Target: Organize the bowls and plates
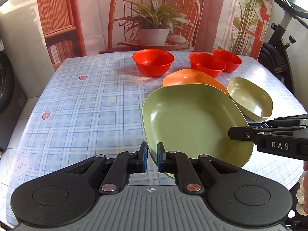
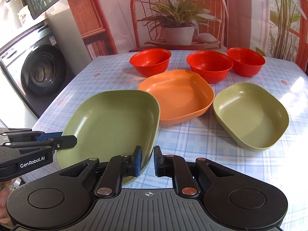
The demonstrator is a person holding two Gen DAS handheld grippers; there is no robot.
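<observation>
Large green squarish plastic plate (image 2: 111, 123) tilted up off checked-cloth worktop (image 1: 80, 104), partly over orange squarish plate (image 2: 179, 100). Left gripper (image 1: 152, 157) jaws clamped on near-left rim; right gripper (image 2: 147, 161) jaws straddling right rim, slight gap, probably gripping. Best kept level, lowered squarely onto orange plate, clear of pale green dish (image 2: 252, 115).

1. Your table (image 2: 192, 140) wears a blue plaid cloth with strawberry and bear prints.
2. Three red bowls (image 2: 150, 61) (image 2: 209, 65) (image 2: 246, 60) stand along its far side.
3. Nearer you sit an orange plate (image 2: 177, 96) and a pale green plate (image 2: 252, 115), just apart.
</observation>
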